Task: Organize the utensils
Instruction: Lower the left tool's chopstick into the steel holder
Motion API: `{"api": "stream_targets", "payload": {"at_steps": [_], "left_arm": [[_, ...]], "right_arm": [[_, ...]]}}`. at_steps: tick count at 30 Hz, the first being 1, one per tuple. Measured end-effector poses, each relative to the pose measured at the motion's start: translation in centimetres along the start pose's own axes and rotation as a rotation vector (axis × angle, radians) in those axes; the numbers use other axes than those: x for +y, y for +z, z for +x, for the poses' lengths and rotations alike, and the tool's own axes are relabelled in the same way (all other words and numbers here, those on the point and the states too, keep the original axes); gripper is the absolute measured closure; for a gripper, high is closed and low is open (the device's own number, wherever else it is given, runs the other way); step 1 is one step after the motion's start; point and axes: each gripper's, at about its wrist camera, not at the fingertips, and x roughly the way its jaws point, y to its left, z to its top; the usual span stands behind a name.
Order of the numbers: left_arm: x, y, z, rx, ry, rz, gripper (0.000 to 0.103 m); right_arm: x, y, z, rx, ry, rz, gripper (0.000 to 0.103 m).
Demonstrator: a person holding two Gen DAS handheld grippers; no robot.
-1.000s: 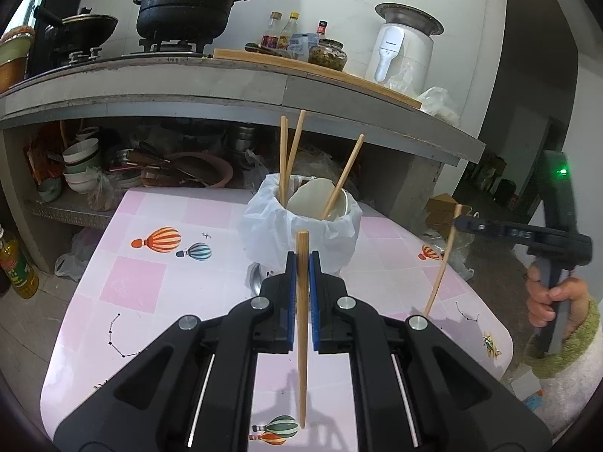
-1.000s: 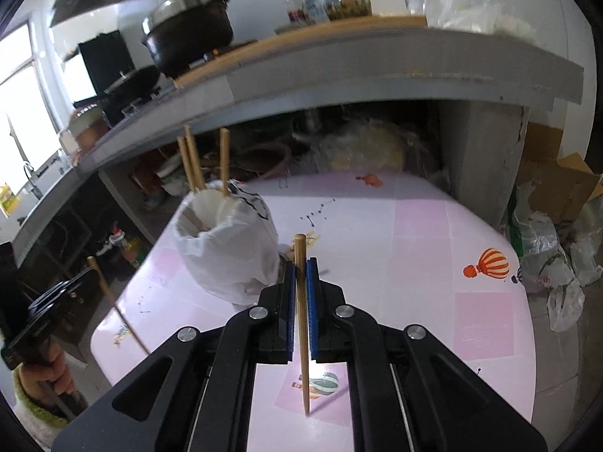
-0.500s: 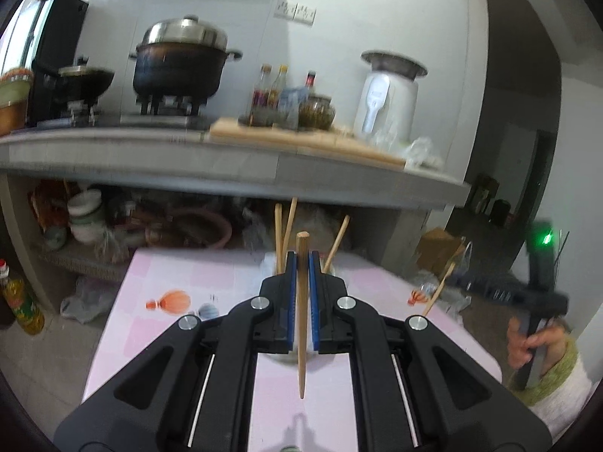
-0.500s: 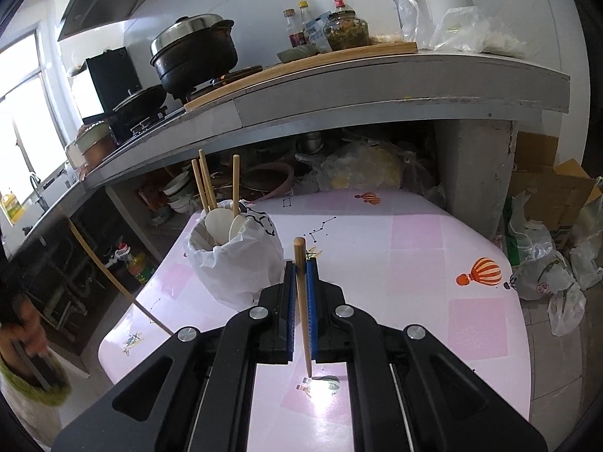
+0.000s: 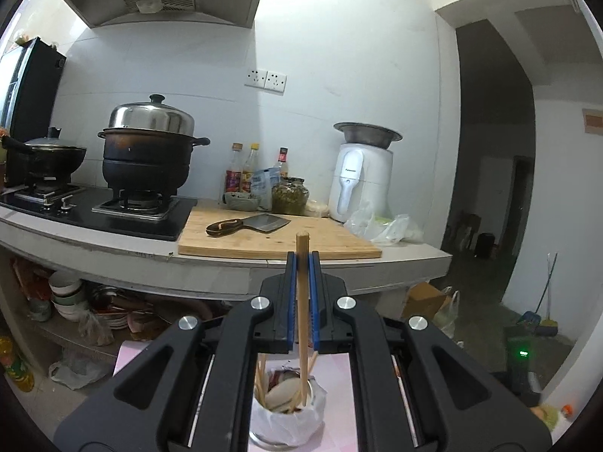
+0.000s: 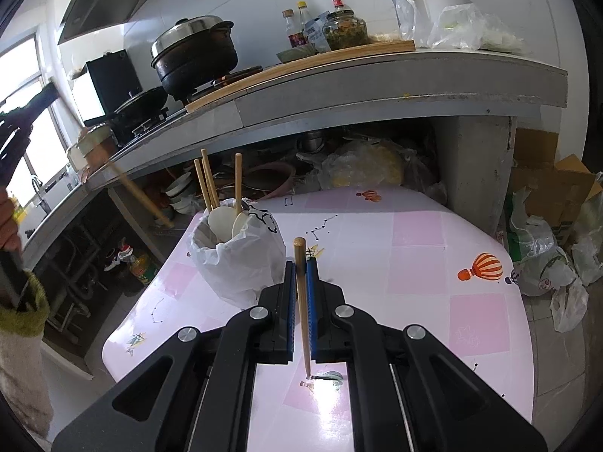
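My left gripper [image 5: 302,260] is shut on a wooden chopstick [image 5: 302,320] held upright. Its lower tip hangs just over the mouth of the bag-lined utensil holder [image 5: 286,414], which has chopsticks and white spoons in it. In the right wrist view the same holder [image 6: 241,260] stands on the pink table [image 6: 414,245], with three chopsticks [image 6: 205,184] and two spoons [image 6: 220,218] sticking out. My right gripper [image 6: 300,267] is shut on a second chopstick [image 6: 303,309], right of the holder, its tip close to the tabletop. The left-hand chopstick [image 6: 139,196] shows blurred, high at the left.
A counter [image 5: 226,260] behind the table carries a cutting board [image 5: 279,241] with a cleaver [image 5: 248,224], pots, bottles and a white appliance [image 5: 361,173]. Bowls fill the shelf beneath. Plastic bags [image 6: 557,263] and cardboard boxes [image 6: 546,173] lie on the floor right of the table.
The left gripper has risen with its chopstick from table height to above the holder and tipped up toward level. The right gripper and its chopstick have stayed about where they were.
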Motion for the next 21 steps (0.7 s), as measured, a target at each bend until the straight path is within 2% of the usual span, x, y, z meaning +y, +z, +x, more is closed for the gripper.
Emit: {"api": "stream_targets", "payload": {"at_steps": [11,21], "left_arm": [[0.9,-4.1,7.1,0.104,0.054,0.015,0.098],[2.1,-7.4,9.8,0.164,0.095,0.029,0.098]], "right_arm": [[-0.5,0.2,-0.9,-0.011,-0.006,0.005,0.097],[-0.9,0.3,-0.7,-0.007,-0.007,0.007,0.097]]}}
